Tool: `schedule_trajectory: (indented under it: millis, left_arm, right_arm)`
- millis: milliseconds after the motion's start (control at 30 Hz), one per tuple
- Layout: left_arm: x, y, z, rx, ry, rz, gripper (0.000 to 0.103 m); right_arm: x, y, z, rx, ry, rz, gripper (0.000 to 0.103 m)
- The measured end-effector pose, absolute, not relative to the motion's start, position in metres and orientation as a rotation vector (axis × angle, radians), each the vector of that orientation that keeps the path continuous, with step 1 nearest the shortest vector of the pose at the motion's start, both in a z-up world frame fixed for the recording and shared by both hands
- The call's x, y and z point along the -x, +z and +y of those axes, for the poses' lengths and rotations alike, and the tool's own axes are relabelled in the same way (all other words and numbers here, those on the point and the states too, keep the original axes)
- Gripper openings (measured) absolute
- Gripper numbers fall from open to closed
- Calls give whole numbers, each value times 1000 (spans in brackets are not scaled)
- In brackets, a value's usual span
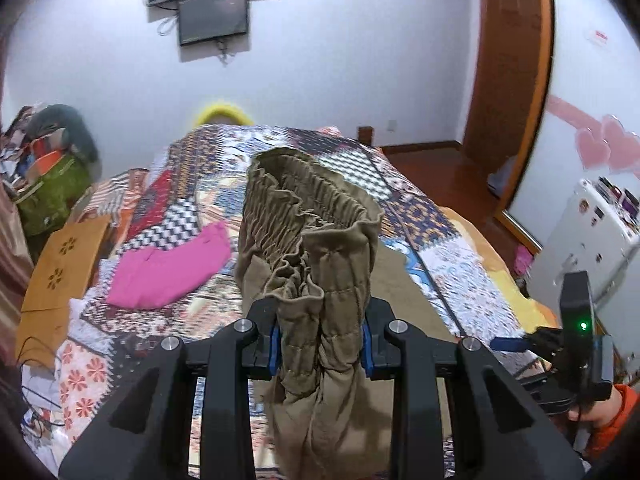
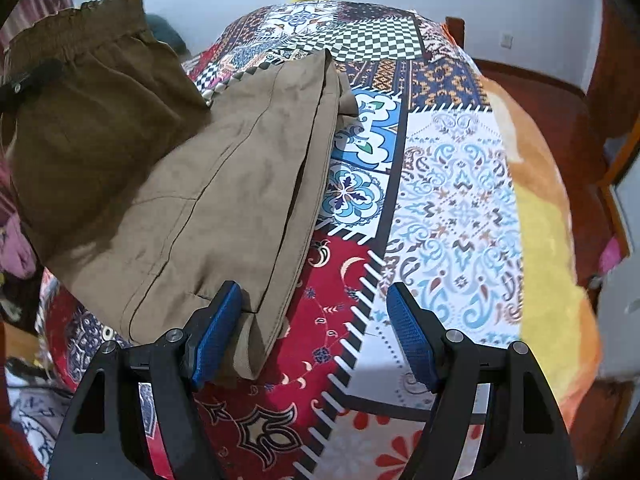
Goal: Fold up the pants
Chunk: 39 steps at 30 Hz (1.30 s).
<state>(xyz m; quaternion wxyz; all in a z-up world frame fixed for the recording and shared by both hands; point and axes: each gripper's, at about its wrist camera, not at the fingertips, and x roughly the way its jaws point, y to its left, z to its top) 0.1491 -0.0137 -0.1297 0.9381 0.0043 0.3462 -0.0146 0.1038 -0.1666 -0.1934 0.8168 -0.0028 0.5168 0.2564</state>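
Khaki pants (image 1: 308,240) with a gathered elastic waistband stand bunched between the blue pads of my left gripper (image 1: 320,340), which is shut on them and holds the waist end up above the bed. In the right wrist view the pants (image 2: 224,184) lie folded lengthwise across the patchwork bedspread (image 2: 452,184), with the lifted waistband at the upper left. My right gripper (image 2: 316,336) is open, low over the bed at the near edge of the pants; its left pad (image 2: 218,332) is beside the folded edge. The right gripper also shows in the left wrist view (image 1: 516,344).
A pink garment (image 1: 172,272) lies on the bed to the left. A cardboard box (image 1: 60,280) and a pile of bags (image 1: 52,184) stand left of the bed. A wooden door (image 1: 508,60) and white cabinet (image 1: 588,248) are on the right. A screen (image 1: 212,16) hangs on the far wall.
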Motion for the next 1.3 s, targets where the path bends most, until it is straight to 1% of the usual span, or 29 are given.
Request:
schedule_trajectory:
  millis: [233,533,600,667,700,733,867,967,1067,1167,1300]
  left_arm:
    - [-167,-146,-41,21,-155,814,29]
    - [-182,-188,-67,60,-258,986,30]
    - [-184,-194,-68,86,-282,1019,35]
    - [-184,-195,-68,121,-314,1035,47]
    - [-183,-196,-68,139,-327,1042,49]
    - [-182,-196,-69,147,-335,1045,52]
    - [-176,-189,-77,116,-356,1035,55]
    - [-169,-173,-72,137,-364,989,57]
    - [-162,-151,-55,174,-347,917,59]
    - [-161,-139,-36,143,-287,868,60]
    - [-161,-143,-2,61,-157,860,60]
  right_arm:
    - [-100,-191,-169,-4,554,1096,72]
    - [-101,-191,-172,-26,556,1096,72]
    - [-102,-191,-172,-27,557,1097,72]
    - [-103,-192,-172,-27,557,1097,72]
    - [-103,-192,-172,-26,557,1097,72]
    - [-103,-191,-172,-25,557,1097,72]
    - [-105,-186,-176,-13,534,1086,72]
    - [-106,-177,-183,-17,510,1062,72]
    - [-111,-162,-192,-43,484,1017,72]
    - [-117,-146,-193,-59,482,971,72]
    - [-122,-123,-178,-46,517,902,72]
